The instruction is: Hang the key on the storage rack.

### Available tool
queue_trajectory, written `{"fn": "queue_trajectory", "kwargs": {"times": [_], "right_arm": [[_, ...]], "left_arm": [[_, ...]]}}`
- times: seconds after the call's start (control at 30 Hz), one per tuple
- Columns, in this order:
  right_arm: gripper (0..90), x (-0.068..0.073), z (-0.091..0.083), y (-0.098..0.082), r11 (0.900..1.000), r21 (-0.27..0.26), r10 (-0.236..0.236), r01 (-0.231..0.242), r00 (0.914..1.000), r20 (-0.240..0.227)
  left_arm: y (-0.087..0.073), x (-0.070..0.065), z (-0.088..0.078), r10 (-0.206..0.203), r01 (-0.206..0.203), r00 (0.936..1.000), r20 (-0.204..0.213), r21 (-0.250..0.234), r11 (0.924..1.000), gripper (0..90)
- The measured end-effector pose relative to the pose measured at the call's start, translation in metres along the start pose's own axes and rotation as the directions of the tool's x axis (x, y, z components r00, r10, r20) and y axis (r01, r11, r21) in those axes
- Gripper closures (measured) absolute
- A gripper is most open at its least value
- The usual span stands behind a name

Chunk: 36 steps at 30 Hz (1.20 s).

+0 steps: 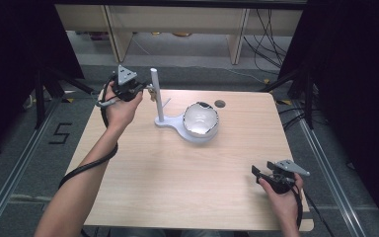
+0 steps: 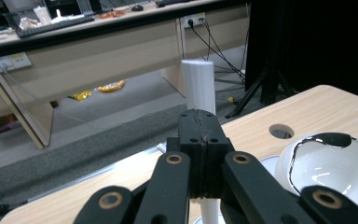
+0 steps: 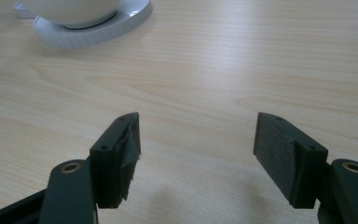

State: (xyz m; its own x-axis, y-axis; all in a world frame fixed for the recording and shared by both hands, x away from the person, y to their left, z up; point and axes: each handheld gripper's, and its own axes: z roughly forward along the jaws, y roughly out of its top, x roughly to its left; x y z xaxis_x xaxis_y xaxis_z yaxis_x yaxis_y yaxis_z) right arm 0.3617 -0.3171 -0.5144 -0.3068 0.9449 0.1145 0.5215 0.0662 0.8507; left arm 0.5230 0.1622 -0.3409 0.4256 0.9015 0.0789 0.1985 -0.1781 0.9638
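Two grippers, one white stand on your table.
Your left gripper (image 2: 200, 126) is clenched just before the post (image 2: 199, 86); your right gripper (image 3: 196, 154) gapes, glossy bowl (image 1: 201, 119) beyond it.

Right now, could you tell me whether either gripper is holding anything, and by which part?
The right gripper is open and empty. The left gripper is shut beside the white post; whether it pinches anything cannot be told.

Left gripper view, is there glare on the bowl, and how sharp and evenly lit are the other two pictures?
Left gripper view: bright streaks of glare on the white bowl, the shut tongs sharp. Right gripper view: open tongs crisp, soft shadows on the table beneath them. High view: table evenly lit, surroundings dark, slight overall softness.
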Motion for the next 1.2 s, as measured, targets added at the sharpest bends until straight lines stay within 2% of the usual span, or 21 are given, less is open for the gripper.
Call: {"fn": "queue_trajectory", "kwargs": {"times": [0.17,0.2,0.23,0.33,0.37,0.4,0.47,0.5,0.53,0.57,0.67,0.7,0.73,0.77,0.8,0.87,0.97,1.07,1.13,1.17,1.2], "right_arm": [[32.7,0.001,0.000,0.000,1.000,0.001,0.001,-0.001,1.0000,0.004],[32.7,0.002,-0.001,0.000,1.000,0.002,0.020,-0.020,0.9998,0.007],[32.7,0.001,-0.001,0.000,1.000,0.000,-0.006,0.006,0.9999,0.009],[32.7,0.001,-0.001,0.000,1.000,0.000,-0.004,0.004,1.0000,0.008],[32.8,0.001,0.000,0.000,1.000,-0.002,0.006,-0.006,1.0000,0.004],[32.8,0.001,-0.001,0.000,1.000,-0.002,-0.008,0.008,0.9999,0.009],[32.8,0.005,-0.003,0.000,0.998,0.026,0.055,-0.055,0.9985,0.006],[32.8,0.005,-0.003,0.000,0.998,0.022,0.051,-0.052,0.9987,0.007],[32.8,0.001,-0.001,0.000,1.000,-0.007,0.008,-0.008,1.0000,-0.001],[32.8,0.000,0.000,-0.001,1.000,-0.021,0.005,-0.005,1.0000,-0.009],[32.8,0.001,-0.003,0.000,0.999,-0.004,0.033,-0.033,0.9995,-0.002],[32.8,0.002,-0.002,-0.001,0.999,-0.022,0.049,-0.049,0.9988,0.001],[32.8,0.003,-0.004,-0.001,0.998,-0.005,0.061,-0.061,0.9981,-0.004],[32.8,0.002,-0.003,-0.001,0.997,-0.016,0.069,-0.069,0.9975,-0.017],[32.8,-0.002,-0.002,-0.001,0.999,-0.030,0.025,-0.025,0.9995,-0.017],[32.8,-0.002,-0.002,-0.001,0.999,-0.027,0.025,-0.025,0.9995,-0.019],[32.9,-0.001,-0.002,-0.001,0.999,-0.019,0.029,-0.030,0.9995,-0.006],[32.8,0.001,-0.002,-0.001,0.999,-0.015,0.051,-0.051,0.9986,-0.012],[32.9,0.001,-0.002,0.000,0.999,-0.010,0.035,-0.035,0.9993,-0.010],[32.9,-0.001,-0.002,0.000,1.000,-0.004,0.004,-0.004,1.0000,0.003],[32.9,-0.001,-0.002,0.000,1.000,-0.004,0.004,-0.004,1.0000,0.003]], "left_arm": [[-0.002,0.003,-0.006,-0.004,0.004,1.0000,-0.005,-0.011,0.9999,86.0],[-0.003,0.003,-0.008,-0.008,0.008,1.0000,-0.005,-0.014,0.9999,85.4],[-0.003,0.004,-0.010,-0.011,0.011,0.9999,-0.005,-0.014,0.9998,84.5],[-0.005,0.005,-0.015,-0.023,0.023,0.9997,-0.001,-0.026,0.9994,81.5],[-0.005,0.005,-0.017,-0.021,0.021,0.9998,-0.003,-0.030,0.9993,80.8],[-0.005,0.006,-0.019,-0.010,0.010,0.9999,-0.008,-0.034,0.9994,79.6],[-0.005,0.007,-0.023,-0.021,0.021,0.9998,-0.002,-0.043,0.9988,77.6],[-0.005,0.007,-0.024,-0.013,0.013,0.9999,-0.003,-0.049,0.9987,76.5],[-0.005,0.008,-0.027,-0.009,0.009,1.0000,-0.003,-0.048,0.9988,75.5],[-0.005,0.008,-0.028,-0.008,0.008,1.0000,-0.001,-0.049,0.9987,75.1],[-0.005,0.008,-0.032,-0.015,0.015,0.9998,0.011,-0.041,0.9990,72.1],[-0.005,0.008,-0.034,-0.007,0.007,1.0000,0.005,-0.048,0.9988,71.0],[-0.005,0.008,-0.037,-0.002,0.003,1.0000,0.004,-0.044,0.9990,69.5],[-0.005,0.007,-0.038,-0.022,0.023,0.9996,0.015,-0.047,0.9986,66.4],[-0.005,0.008,-0.039,-0.011,0.011,0.9999,0.011,-0.051,0.9986,64.9],[-0.007,0.007,-0.043,-0.021,0.021,0.9996,0.017,-0.051,0.9984,63.0],[-0.008,0.006,-0.049,-0.008,0.009,0.9999,0.015,-0.062,0.9980,57.1],[-0.008,0.005,-0.055,-0.012,0.014,0.9998,0.016,-0.076,0.9970,52.5],[-0.009,0.006,-0.060,-0.023,0.024,0.9996,0.020,-0.072,0.9971,49.2],[-0.010,0.006,-0.063,-0.027,0.029,0.9994,0.019,-0.074,0.9968,46.5],[-0.012,0.006,-0.066,-0.032,0.034,0.9993,0.020,-0.074,0.9967,46.5]]}}
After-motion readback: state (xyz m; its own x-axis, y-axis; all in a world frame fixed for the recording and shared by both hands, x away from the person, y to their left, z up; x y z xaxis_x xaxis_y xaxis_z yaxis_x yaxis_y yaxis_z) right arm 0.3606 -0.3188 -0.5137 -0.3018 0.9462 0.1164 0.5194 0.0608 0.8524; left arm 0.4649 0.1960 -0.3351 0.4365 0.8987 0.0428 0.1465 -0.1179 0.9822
